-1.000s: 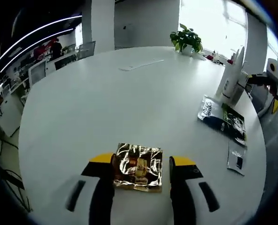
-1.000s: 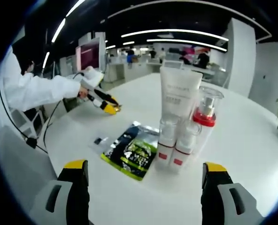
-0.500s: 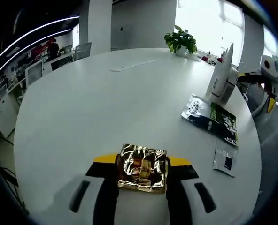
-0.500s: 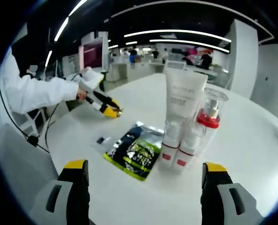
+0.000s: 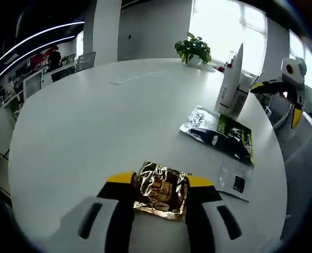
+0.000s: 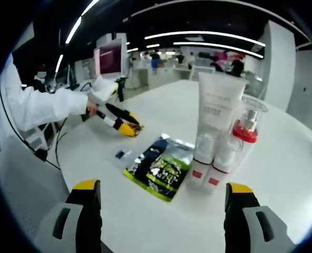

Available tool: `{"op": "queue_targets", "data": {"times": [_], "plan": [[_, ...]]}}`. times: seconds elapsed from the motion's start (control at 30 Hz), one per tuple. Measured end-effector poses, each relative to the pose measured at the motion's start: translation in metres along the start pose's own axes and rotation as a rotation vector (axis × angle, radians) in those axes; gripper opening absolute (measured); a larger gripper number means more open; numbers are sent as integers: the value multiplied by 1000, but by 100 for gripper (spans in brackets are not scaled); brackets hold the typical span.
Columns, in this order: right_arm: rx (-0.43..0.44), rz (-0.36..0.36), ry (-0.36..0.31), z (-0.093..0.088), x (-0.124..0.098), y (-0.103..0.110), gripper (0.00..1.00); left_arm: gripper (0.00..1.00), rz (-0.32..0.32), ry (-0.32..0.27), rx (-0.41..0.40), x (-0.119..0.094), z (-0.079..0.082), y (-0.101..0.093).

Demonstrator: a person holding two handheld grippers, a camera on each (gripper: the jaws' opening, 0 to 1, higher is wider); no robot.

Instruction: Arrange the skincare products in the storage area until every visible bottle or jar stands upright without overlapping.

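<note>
Left gripper (image 5: 158, 191) jaws closed since second ago, now clamped on gold foil sachet (image 5: 160, 188); sachet slightly crumpled, seemingly lifting off counter (image 5: 93, 121).

Right gripper (image 6: 161, 203) wide open, empty, unchanged; white tube (image 6: 217, 113), red-capped pump bottle (image 6: 244, 132), two small bottles (image 6: 208, 161) upright ahead, green sachet (image 6: 158, 167) flat left-ahead.

Judgement: sachet ready for carry toward cluster.

Counter edge close beneath both grippers; open surface ahead-left of left gripper, small clear sachet (image 5: 235, 182) right of it.
</note>
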State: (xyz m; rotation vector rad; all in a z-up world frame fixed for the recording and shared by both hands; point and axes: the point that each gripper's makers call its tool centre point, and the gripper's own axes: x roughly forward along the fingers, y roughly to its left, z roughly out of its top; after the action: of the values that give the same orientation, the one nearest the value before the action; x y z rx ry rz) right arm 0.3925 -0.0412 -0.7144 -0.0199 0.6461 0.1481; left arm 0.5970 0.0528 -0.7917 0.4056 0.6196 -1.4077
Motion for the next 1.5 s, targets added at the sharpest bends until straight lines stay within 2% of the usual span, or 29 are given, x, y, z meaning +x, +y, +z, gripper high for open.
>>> {"op": "queue_targets", "data": {"times": [0.2,0.3,0.43,0.5,0.57,0.67,0.83,0.97,1.1,1.17,1.2,1.3,1.37,1.43,1.5], "plan": [[-7,51,18,-3,3,13,87,41,-7,-17,26,-3,-2,-7],[-2,90,13,-2,6,23,81,38,-30,-9,38,-4,-4,-13],[-16,135,9,2,13,38,74,38,-22,-25,41,-5,-3,-21],[-23,184,14,4,18,51,73,36,-30,-34,35,-6,-2,-23],[-51,219,25,7,25,64,74,36,-28,-42,33,-7,-2,-22],[-89,261,12,21,40,80,67,36,-29,-53,32,-8,-3,-22],[-119,305,12,40,74,93,58,34,-28,-93,-1,-10,-3,-19],[-107,300,2,52,101,89,49,33,-22,-98,4,-11,-3,-18],[-55,243,-19,67,126,76,42,37,-30,-96,27,-10,-4,-21],[-25,226,-7,69,136,71,41,38,-33,-89,37,-11,-4,-22],[-17,219,-5,70,139,69,41,37,-16,-84,35,-13,-4,-20],[-22,201,32,65,154,60,39,37,-20,-85,46,-21,-6,-22],[-31,191,54,58,157,58,35,38,-3,-108,48,-32,-3,-19],[-45,183,56,56,163,54,33,38,39,-121,25,-44,-1,-10],[-48,189,75,52,167,53,31,36,49,-112,-7,-52,-4,-6]]}}
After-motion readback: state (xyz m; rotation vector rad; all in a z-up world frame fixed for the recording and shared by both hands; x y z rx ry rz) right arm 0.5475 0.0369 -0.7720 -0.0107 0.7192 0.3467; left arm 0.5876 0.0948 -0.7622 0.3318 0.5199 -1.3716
